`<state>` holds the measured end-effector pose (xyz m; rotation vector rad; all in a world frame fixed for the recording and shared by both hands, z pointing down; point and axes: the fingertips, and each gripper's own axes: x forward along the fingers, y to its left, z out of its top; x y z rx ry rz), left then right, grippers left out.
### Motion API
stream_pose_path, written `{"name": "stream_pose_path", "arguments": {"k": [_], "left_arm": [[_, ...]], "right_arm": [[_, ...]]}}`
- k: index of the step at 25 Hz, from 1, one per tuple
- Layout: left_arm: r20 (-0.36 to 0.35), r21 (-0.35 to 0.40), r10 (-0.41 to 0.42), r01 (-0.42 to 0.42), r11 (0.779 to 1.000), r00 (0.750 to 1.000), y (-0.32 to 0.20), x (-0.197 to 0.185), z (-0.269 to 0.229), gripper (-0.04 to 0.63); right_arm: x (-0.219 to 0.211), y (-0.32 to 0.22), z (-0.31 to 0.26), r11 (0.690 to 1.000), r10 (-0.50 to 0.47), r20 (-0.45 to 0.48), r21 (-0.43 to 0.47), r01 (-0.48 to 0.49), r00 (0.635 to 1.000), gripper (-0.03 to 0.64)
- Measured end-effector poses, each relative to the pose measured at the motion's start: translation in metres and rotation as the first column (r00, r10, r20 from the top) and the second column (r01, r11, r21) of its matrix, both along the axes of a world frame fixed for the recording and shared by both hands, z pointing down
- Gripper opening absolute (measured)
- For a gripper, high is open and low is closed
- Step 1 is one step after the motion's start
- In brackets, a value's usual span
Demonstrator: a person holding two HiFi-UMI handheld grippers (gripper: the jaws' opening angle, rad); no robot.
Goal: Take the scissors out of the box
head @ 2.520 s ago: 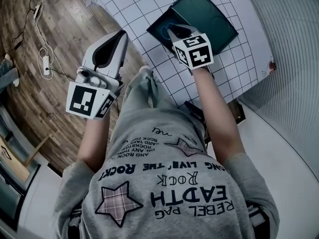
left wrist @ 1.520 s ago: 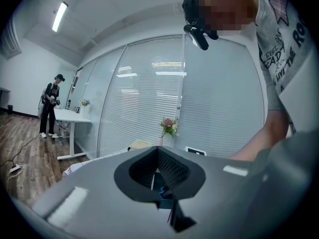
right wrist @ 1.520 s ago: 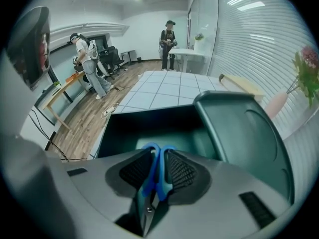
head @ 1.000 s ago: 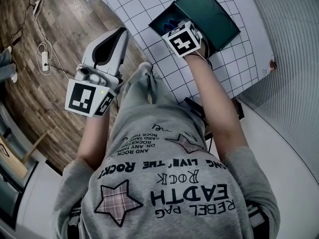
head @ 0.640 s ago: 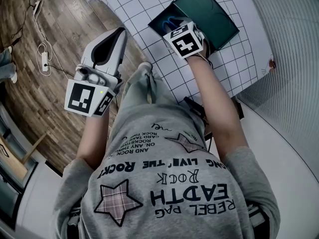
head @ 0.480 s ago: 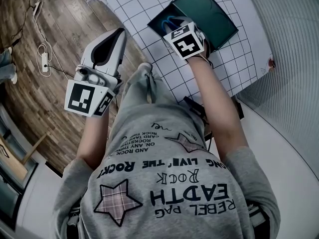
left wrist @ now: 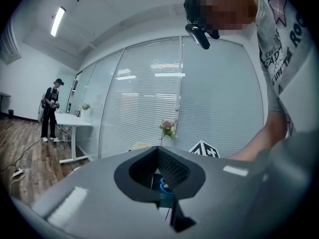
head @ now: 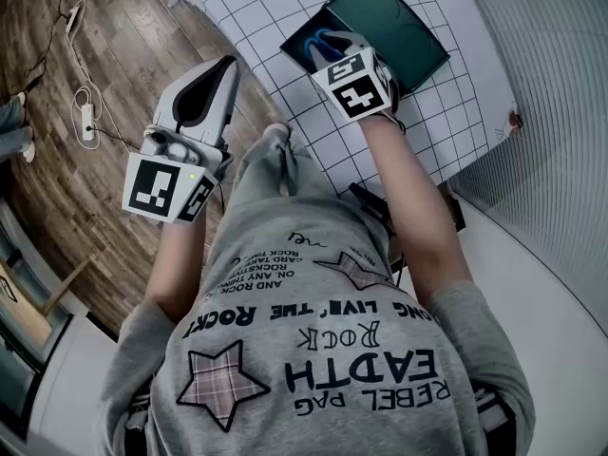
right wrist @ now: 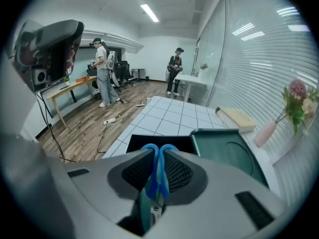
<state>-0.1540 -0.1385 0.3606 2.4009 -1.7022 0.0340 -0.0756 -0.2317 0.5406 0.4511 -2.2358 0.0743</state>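
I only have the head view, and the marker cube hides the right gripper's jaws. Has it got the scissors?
Observer: Yes. In the right gripper view, the right gripper is shut on the blue handles of the scissors.
Operator: Which way do the blades point?
Observer: Back toward the camera. The handle loops stick out past the jaw tips, with the open box beyond them.
Operator: And the left gripper?
Observer: The left gripper is shut, with nothing between its jaws.
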Motion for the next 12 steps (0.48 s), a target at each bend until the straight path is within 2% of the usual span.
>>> {"name": "stream_pose_path", "arguments": {"k": [12], "left_arm": [[0.015, 0.016, 0.015, -0.016, 1.0, 1.0, 0.007, 0.008, -0.01, 0.005]], "right_arm": [[0.001, 0.001, -0.032, 0.999, 0.009, 0.071, 0.05, -0.012, 0.997, 0.078]]}}
